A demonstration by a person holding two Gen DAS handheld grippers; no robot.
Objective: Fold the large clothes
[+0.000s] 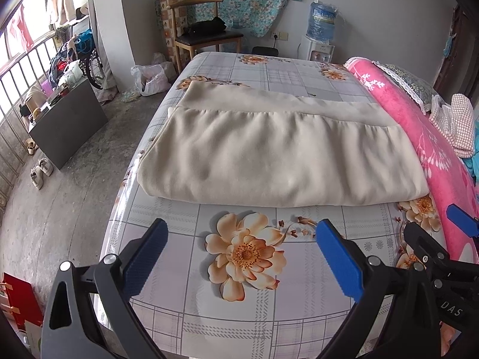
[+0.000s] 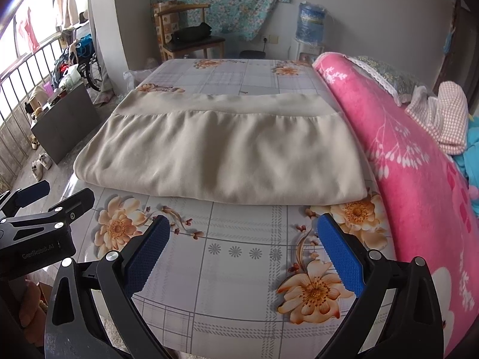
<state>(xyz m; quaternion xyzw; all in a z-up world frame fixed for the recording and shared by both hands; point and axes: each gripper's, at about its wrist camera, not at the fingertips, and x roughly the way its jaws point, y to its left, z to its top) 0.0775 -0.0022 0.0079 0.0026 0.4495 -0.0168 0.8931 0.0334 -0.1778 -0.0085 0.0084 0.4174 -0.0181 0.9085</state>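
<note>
1. Cream garment (image 1: 278, 155), folded to a broad rectangle, flat across the bed (image 1: 263, 314); near fold edge turned toward both grippers, gathered seam and a plain band on the far side.
2. Left gripper (image 1: 239, 257): jaws spread wide, empty, above bare floral sheet just short of the near fold; likely squared up for a grasp on that edge.
3. Right gripper (image 2: 241, 254): jaws likewise spread, empty, near the garment's right portion; paired stance suited to lifting one long edge evenly.
4. Pink blanket (image 2: 404, 161) rolled along the right side, touching the garment's right end; possible snag on a sideways fold.
5. Lettering: "DAS" on one gripper body, "GenRobot.AI" seemingly on the other; water-bottle (image 1: 321, 21) label illegible.
</note>
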